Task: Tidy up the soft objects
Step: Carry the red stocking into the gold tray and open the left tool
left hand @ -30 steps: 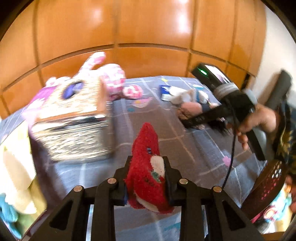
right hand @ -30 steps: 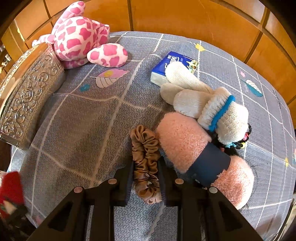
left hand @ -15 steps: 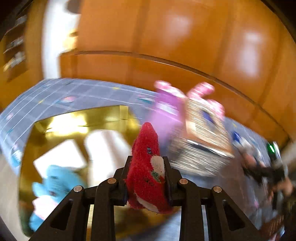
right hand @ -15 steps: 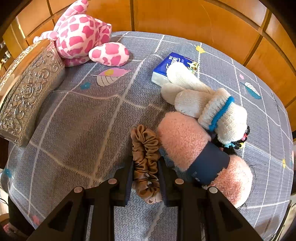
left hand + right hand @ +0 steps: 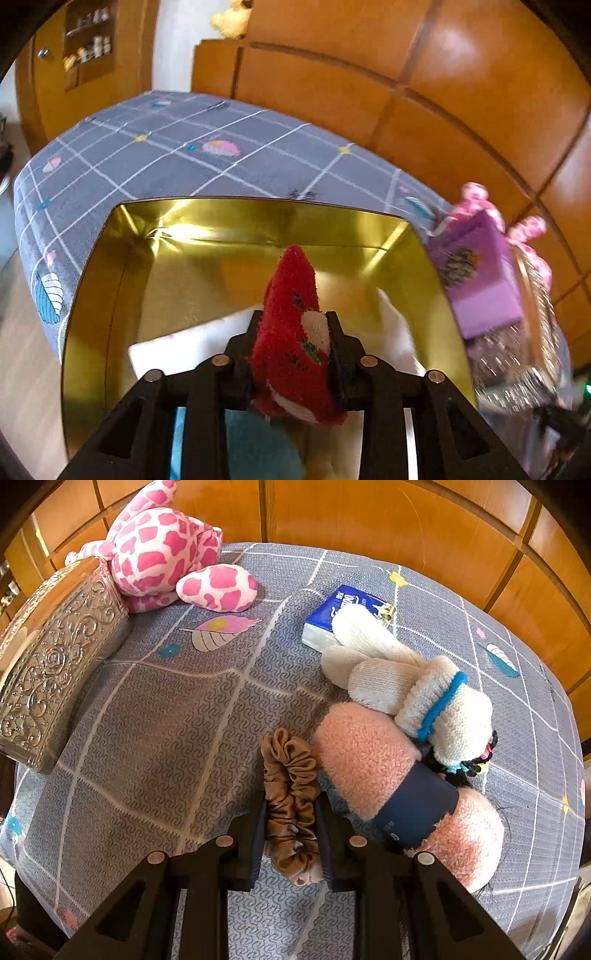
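Hovering over the gold box [image 5: 110,280] at the bed's [image 5: 155,162] near edge, the left hand-held gripper [image 5: 291,354] has a fuzzy red sock [image 5: 291,332] between its jaws, which are opening though the pads still press it; white and teal soft pieces already lie inside the shiny, straight-walled box. The right hand-held gripper [image 5: 291,834] is clamped on a ruffled brown satin scrunchie [image 5: 290,794] near the bed's front edge, just beside a fleecy pink roll [image 5: 364,760], with knitted cream mittens [image 5: 399,679], a tissue pack [image 5: 332,609] and a spotted pink plush [image 5: 166,554] left, so sorting seems partway done.
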The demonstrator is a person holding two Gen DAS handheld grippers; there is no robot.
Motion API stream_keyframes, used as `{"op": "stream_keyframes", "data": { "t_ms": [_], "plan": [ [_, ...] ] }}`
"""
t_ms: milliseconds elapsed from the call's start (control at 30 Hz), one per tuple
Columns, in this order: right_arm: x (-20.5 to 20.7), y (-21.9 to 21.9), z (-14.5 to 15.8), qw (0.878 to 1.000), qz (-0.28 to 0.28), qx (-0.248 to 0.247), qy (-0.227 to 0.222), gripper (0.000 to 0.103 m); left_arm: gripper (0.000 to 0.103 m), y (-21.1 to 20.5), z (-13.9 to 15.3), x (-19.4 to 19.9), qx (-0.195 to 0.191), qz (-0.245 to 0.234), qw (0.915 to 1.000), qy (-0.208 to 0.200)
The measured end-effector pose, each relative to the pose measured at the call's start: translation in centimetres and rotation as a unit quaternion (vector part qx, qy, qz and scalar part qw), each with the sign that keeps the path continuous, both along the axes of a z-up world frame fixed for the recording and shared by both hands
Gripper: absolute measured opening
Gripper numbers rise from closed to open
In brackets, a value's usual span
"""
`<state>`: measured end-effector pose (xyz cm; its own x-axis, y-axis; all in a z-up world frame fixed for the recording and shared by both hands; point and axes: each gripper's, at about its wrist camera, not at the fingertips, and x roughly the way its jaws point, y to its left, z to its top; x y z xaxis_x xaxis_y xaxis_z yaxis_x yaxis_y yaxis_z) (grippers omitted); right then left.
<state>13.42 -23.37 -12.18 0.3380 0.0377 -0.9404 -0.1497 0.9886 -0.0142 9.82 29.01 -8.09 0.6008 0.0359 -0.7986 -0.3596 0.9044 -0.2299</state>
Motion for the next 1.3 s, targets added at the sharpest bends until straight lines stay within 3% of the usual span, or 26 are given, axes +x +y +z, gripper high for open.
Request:
{"op": "stream_keyframes", "data": {
  "t_ms": [100,233,833,1300],
  "plan": [
    [0.0,0.1,0.0,1.000,-0.001,-0.001,0.000,0.024,0.042,0.7,-0.6,0.9,0.001,0.011,0.9998,0.018],
    [0.0,0.0,0.1,1.000,-0.002,0.000,-0.001,0.024,0.061,-0.2,0.5,0.2,0.032,0.003,0.9995,-0.008],
    [-0.1,0.1,0.1,1.000,-0.001,-0.009,-0.004,0.024,0.065,-5.6,4.1,-6.8,0.116,-0.014,0.9911,-0.064],
    [1.4,2.0,1.2,1.000,-0.007,-0.003,-0.023,0.023,0.066,-7.7,3.7,-8.1,0.128,-0.054,0.9885,-0.060]
  ]
}}
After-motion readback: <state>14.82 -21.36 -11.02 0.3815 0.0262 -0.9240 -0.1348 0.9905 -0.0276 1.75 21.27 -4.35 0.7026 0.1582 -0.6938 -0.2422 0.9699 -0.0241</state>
